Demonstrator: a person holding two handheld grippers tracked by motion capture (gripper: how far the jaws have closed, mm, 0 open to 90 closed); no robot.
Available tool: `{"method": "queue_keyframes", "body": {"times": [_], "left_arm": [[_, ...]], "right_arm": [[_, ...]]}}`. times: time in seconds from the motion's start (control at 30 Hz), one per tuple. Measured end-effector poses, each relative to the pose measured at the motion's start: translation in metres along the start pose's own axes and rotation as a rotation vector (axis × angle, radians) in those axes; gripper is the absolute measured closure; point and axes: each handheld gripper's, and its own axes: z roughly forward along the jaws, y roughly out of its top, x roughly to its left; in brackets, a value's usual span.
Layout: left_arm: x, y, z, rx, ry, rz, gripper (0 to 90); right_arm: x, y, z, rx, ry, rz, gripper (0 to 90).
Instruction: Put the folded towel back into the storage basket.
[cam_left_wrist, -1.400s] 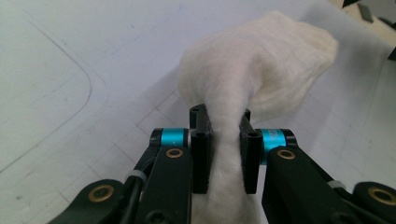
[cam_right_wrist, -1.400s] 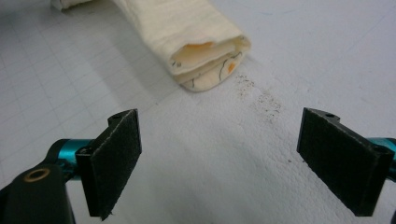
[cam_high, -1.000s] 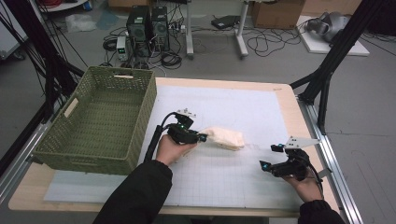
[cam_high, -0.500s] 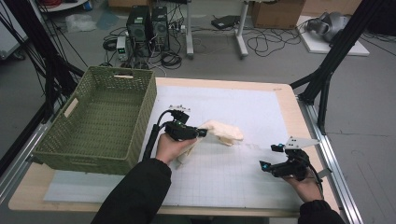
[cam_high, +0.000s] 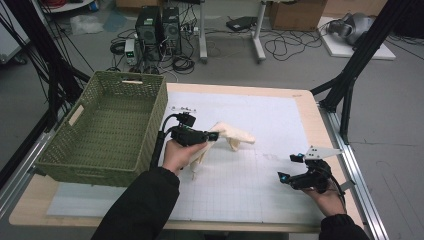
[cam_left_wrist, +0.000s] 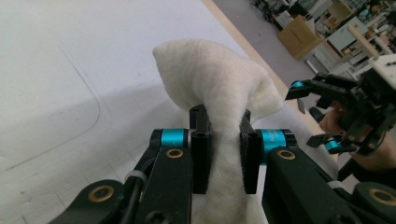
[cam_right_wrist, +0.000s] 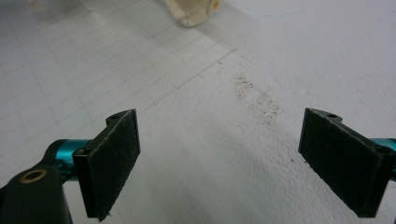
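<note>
One cream cloth, soft and fuzzy, sits near the middle of the high view, bunched into a hump on the white counter. The left gripper is closed on a fold of it. The right gripper, at lower right, stands wide open and holds nothing.

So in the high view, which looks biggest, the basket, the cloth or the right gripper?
1. Green basket, by far the biggest.
2. White cloth.
3. Right gripper, though the cloth is bunched in the left gripper, so those two look nearly alike.
</note>
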Motion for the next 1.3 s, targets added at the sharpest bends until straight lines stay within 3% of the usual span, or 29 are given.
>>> {"method": "queue_keyframes", "body": {"times": [0.27,0.3,0.37,0.83,1.3], "left_arm": [[-0.005,0.019,-0.016,0.050,0.004,-0.023,79.5],[-0.004,0.021,-0.019,0.047,-0.011,-0.037,79.5],[-0.003,0.024,-0.024,0.047,0.008,-0.035,79.5],[0.004,0.047,-0.059,-0.028,-0.068,-0.114,79.5],[0.023,0.054,-0.097,-0.094,-0.049,-0.189,79.5]], "right_arm": [[0.000,0.000,0.001,0.002,0.004,-0.005,11.8],[0.000,0.000,0.001,0.003,0.004,-0.004,11.8],[0.000,0.001,0.001,0.002,0.005,-0.003,11.8],[0.000,0.001,0.002,0.003,0.008,-0.015,11.8],[0.001,0.002,0.004,0.007,0.011,-0.021,11.8]]}}
